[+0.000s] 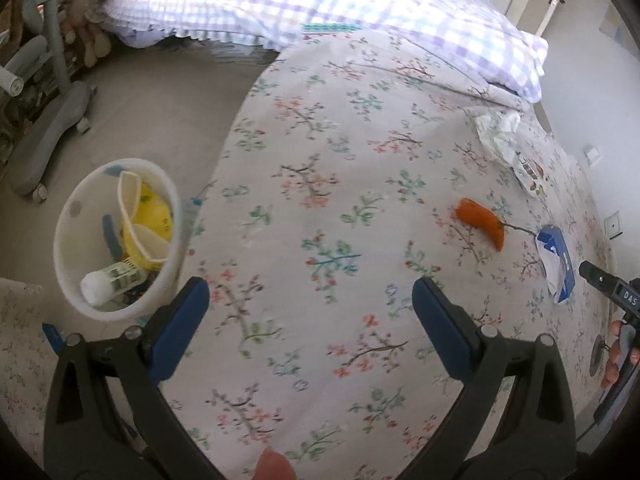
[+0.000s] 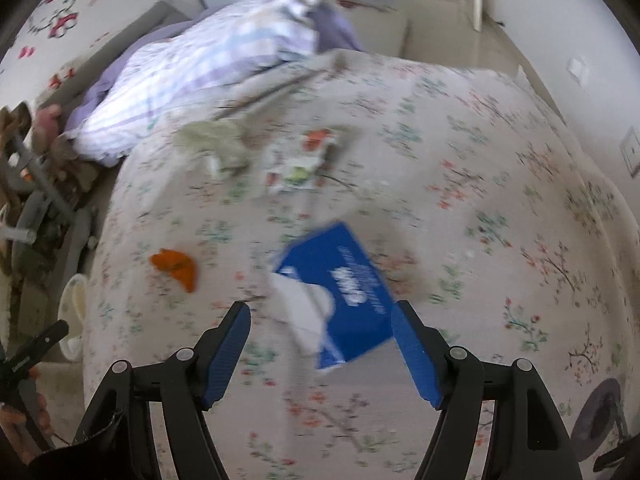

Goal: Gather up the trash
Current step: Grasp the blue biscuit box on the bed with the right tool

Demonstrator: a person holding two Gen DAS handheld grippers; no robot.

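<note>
Left gripper (image 1: 310, 300) spread wide, holding nothing, poised above the floral bedspread (image 1: 320, 168). Right gripper (image 2: 320, 336) likewise wide open, its blue pads flanking but not touching a blue tissue packet (image 2: 344, 288), which lies flat with white tissue spilling from its near end, long axis running diagonally away to the left. An orange peel (image 2: 176, 266) lies to its left. A white bin (image 1: 120, 236) holding trash stands on the floor beside the bed; a checked pillow (image 1: 304, 4) lies at the bed's far end.

Motion blur smeared the right wrist view, so the print on the blue packet (image 2: 344, 280) and the crumpled wrappers (image 2: 296, 160) beyond it could not be read.
</note>
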